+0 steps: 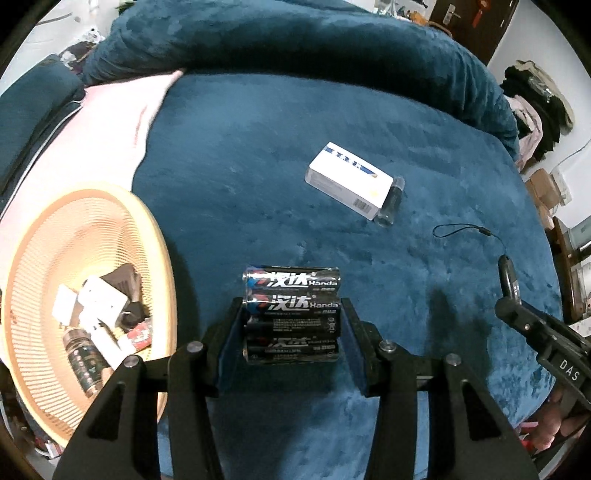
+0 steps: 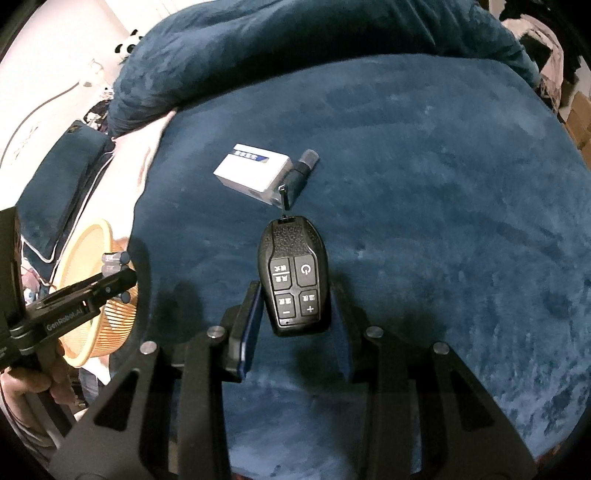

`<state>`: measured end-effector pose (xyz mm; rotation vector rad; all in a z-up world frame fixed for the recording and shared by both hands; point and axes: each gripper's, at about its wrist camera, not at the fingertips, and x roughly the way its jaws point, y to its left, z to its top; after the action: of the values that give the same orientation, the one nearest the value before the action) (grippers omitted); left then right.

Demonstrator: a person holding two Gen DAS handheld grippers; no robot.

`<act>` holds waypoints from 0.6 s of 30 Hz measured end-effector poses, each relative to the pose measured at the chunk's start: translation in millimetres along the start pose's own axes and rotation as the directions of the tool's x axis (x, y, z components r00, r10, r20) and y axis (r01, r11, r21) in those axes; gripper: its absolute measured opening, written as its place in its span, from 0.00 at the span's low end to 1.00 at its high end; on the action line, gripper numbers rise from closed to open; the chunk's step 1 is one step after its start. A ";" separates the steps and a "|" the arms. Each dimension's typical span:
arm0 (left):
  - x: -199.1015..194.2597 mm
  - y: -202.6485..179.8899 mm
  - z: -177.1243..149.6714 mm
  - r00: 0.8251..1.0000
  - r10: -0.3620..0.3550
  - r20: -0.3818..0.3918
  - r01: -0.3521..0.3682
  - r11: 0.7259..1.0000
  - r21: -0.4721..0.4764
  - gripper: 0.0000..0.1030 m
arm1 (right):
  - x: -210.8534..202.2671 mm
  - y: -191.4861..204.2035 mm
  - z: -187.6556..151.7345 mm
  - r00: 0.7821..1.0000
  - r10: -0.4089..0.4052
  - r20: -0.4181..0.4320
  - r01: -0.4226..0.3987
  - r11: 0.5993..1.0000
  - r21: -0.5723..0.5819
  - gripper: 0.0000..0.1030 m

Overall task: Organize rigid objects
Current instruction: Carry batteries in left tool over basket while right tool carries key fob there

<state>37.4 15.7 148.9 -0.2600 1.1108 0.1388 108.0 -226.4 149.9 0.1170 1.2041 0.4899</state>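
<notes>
a shrink-wrapped pack of handa batteries (image 1: 291,314) sits crosswise between the fingers of the left gripper (image 1: 291,332), which is closed on the pack's two ends and holds it above the teal plush blanket (image 1: 258,166), near the blanket's front edge. in the right wrist view the same pack (image 2: 114,260) shows at the tip of the left gripper (image 2: 110,280), just above the rim of the woven basket (image 2: 88,236).

the woven basket (image 1: 155,236) stands at the blanket's left edge, partly on a pink sheet (image 1: 110,122). inside it lie white chargers (image 1: 99,299), a small dark box, a red-and-white item and a cylindrical bottle (image 1: 83,363), jumbled and touching one another.

the right gripper (image 2: 297,314) is clamped on the lower end of a black remote fob (image 2: 293,277) with four buttons facing up, a power symbol among them; its black lanyard (image 2: 283,199) rises from the far end. from the left wrist camera the right gripper (image 1: 511,295) reaches in at the right edge with the fob (image 1: 508,275) seen edge-on and its lanyard (image 1: 461,230) looped over the blanket.

toward the middle of the blanket a white carton with a blue stripe (image 1: 349,181) lies flat, and a dark tube with a clear cap (image 1: 391,201) lies touching its right end; both appear again in the right wrist view, carton (image 2: 253,173) and tube (image 2: 301,170), just beyond the fob. a rolled fold of the same teal blanket (image 1: 280,33) runs along the far edge.
</notes>
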 end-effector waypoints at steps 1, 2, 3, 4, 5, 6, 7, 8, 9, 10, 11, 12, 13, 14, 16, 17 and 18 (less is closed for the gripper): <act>-4.5 2.6 -0.8 1.000 0.002 0.006 -0.002 1.000 -0.004 0.49 | -2.3 2.5 0.0 1.000 0.003 0.005 -0.003 1.000 -0.004 0.35; -8.2 5.1 -1.6 1.000 0.004 0.012 -0.004 1.000 -0.009 0.49 | -4.6 5.4 -0.2 1.000 0.007 0.009 -0.007 1.000 -0.009 0.35; -11.8 7.9 -2.4 1.000 0.007 0.018 -0.007 1.000 -0.014 0.49 | -7.4 9.5 0.0 1.000 0.009 0.014 -0.009 1.000 -0.016 0.35; -15.7 11.2 -3.2 1.000 0.011 0.025 -0.010 1.000 -0.021 0.49 | -9.0 12.5 -0.3 1.000 0.010 0.017 -0.010 1.000 -0.021 0.35; -18.7 14.1 -3.7 0.999 0.013 0.030 -0.012 1.000 -0.027 0.49 | -10.8 15.8 -0.5 1.000 0.012 0.019 -0.012 1.000 -0.025 0.35; -22.9 18.2 -4.4 0.999 0.017 0.037 -0.016 0.999 -0.034 0.49 | -11.9 18.4 -0.6 1.000 0.014 0.020 -0.013 0.999 -0.030 0.35; -26.0 20.9 -5.1 0.999 0.021 0.042 -0.019 0.999 -0.039 0.49 | -13.0 22.3 -0.7 1.000 0.016 0.022 -0.015 0.999 -0.037 0.35; -29.3 24.6 -5.8 0.999 0.025 0.048 -0.023 0.999 -0.044 0.49 | -13.8 24.3 -0.8 1.000 0.017 0.023 -0.016 0.999 -0.041 0.35; -31.6 27.7 -6.2 0.998 0.029 0.052 -0.026 0.998 -0.050 0.49 | -14.5 28.0 -0.8 1.000 0.020 0.024 -0.019 0.999 -0.047 0.35; -35.1 32.0 -6.6 0.998 0.032 0.056 -0.029 0.998 -0.058 0.49 | -15.0 32.0 -0.9 0.999 0.023 0.024 -0.022 0.998 -0.053 0.35; -37.8 35.3 -7.4 0.998 0.034 0.060 -0.030 0.997 -0.065 0.49 | -15.7 34.5 -1.3 0.999 0.025 0.025 -0.024 0.998 -0.057 0.35; -40.8 39.9 -7.8 0.997 0.037 0.065 -0.032 0.997 -0.073 0.49 | -16.0 38.5 -1.2 0.999 0.028 0.025 -0.027 0.998 -0.063 0.35; -43.5 43.1 -8.9 0.997 0.040 0.068 -0.035 0.996 -0.079 0.49 | -16.3 41.8 -1.4 0.999 0.031 0.025 -0.029 0.997 -0.070 0.35; -46.0 46.5 -9.7 0.996 0.044 0.072 -0.038 0.996 -0.085 0.49 | -16.6 45.5 -1.7 0.999 0.033 0.026 -0.031 0.997 -0.076 0.35; -50.0 54.5 -10.7 0.996 0.051 0.079 -0.043 0.994 -0.098 0.49 | -16.4 53.1 -1.8 0.999 0.039 0.025 -0.037 0.995 -0.089 0.35; -51.8 58.3 -11.5 0.995 0.054 0.081 -0.045 0.993 -0.105 0.49 | -16.1 58.1 -1.6 0.999 0.042 0.025 -0.039 0.994 -0.099 0.35; -53.1 62.2 -12.0 0.995 0.056 0.082 -0.047 0.993 -0.112 0.49 | -16.0 62.2 -1.5 0.999 0.044 0.025 -0.041 0.994 -0.106 0.35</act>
<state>-11.2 73.2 183.0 -0.3208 1.0266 0.2557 83.6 -178.1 184.5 0.0594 1.1491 0.5866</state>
